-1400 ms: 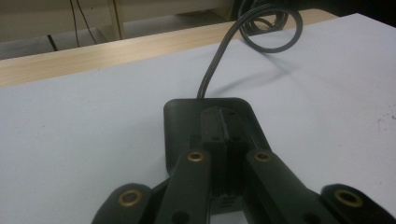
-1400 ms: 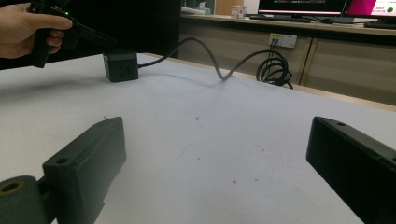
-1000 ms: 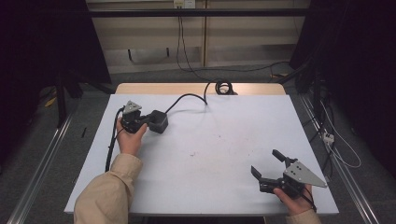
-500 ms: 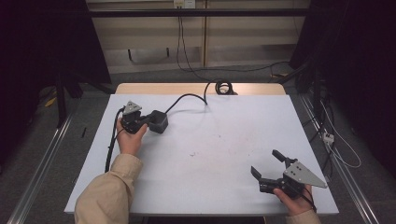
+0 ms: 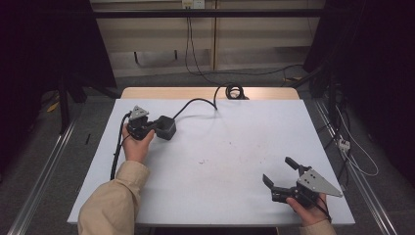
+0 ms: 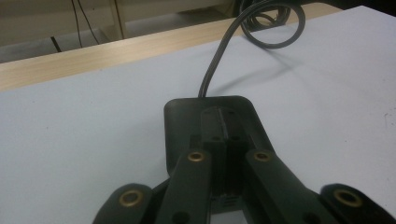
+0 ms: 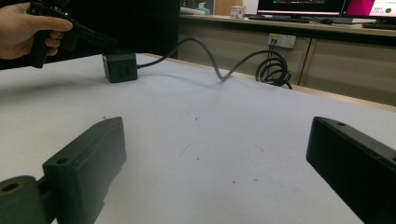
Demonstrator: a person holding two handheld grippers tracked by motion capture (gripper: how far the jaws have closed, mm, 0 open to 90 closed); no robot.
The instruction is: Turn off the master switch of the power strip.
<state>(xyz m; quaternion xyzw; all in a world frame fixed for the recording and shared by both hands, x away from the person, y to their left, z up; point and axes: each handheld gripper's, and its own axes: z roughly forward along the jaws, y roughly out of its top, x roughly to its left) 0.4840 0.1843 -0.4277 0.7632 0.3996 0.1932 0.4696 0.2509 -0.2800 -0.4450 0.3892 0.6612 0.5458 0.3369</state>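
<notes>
High view, left to right, with places given relative to the black cube-shaped power block (image 5: 166, 128). The white table (image 5: 235, 147) fills the centre. Just left of the block, the left gripper (image 5: 152, 126) is held in the person's left hand (image 5: 137, 147), which comes out of a tan sleeve (image 5: 110, 203); the gripper tip lies at the block's top. A grey cable (image 5: 195, 103) leaves the block's far right side and ends in a coil (image 5: 234, 91) at the table's far wooden edge. Well to the right of the block and nearer the person, the right gripper (image 5: 281, 171) rests low over the near right corner, held in the right hand (image 5: 306, 213).

Left gripper view: the jaws are drawn together, side by side, over the top face of the block (image 6: 215, 121); whether they pinch any part of it cannot be told. The cable (image 6: 219, 60) rises from the block's far edge to the coil (image 6: 273, 25), detail too small to read in the high view.

Right gripper view: the two jaws stand wide apart with bare table (image 7: 210, 140) between them. Far left, the left hand (image 7: 28, 28) aims its gripper (image 7: 100, 39) at the block (image 7: 120, 66), whose side face shows here alone. Monitors (image 7: 327, 7) stand on a bench behind.
</notes>
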